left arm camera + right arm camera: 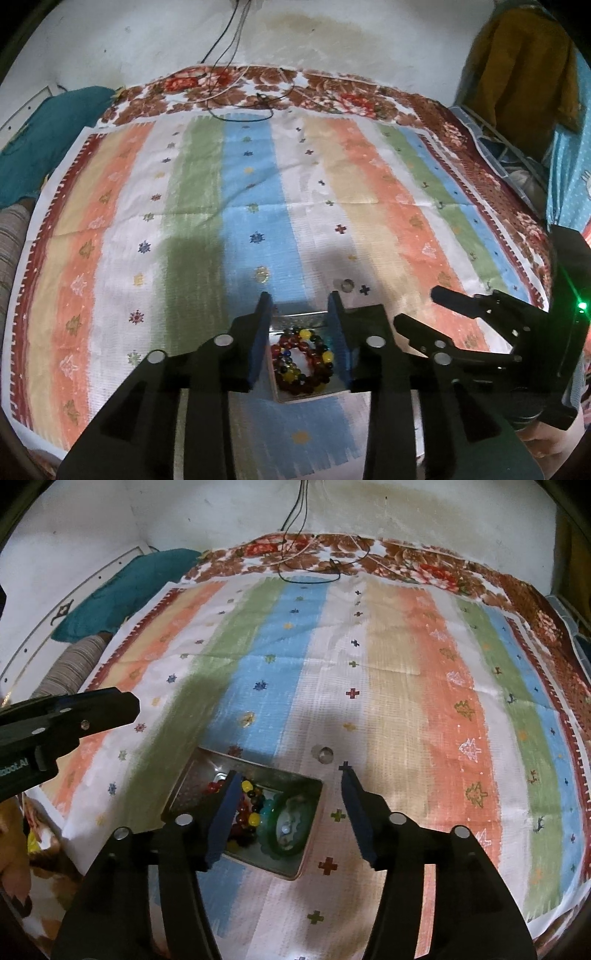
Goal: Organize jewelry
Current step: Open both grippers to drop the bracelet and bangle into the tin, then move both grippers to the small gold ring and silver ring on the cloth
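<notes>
Striped cloth [406,672] on a bed, with a metal tin [207,771] of jewelry on it.

Beaded bracelets [301,360] and a green bangle [291,825] lie inside the tin; a small ring [346,285] sits on the cloth just beyond. Left gripper [300,306] and right gripper [290,781] both hover spread wide, holding nothing.

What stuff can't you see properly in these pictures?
- Metal box: left wrist view, its sides sit behind the left gripper fingers.
- Beaded bracelets: right wrist view, partly behind one right gripper finger.
- Small ring on the cloth: too small and blurry for detail.
</notes>
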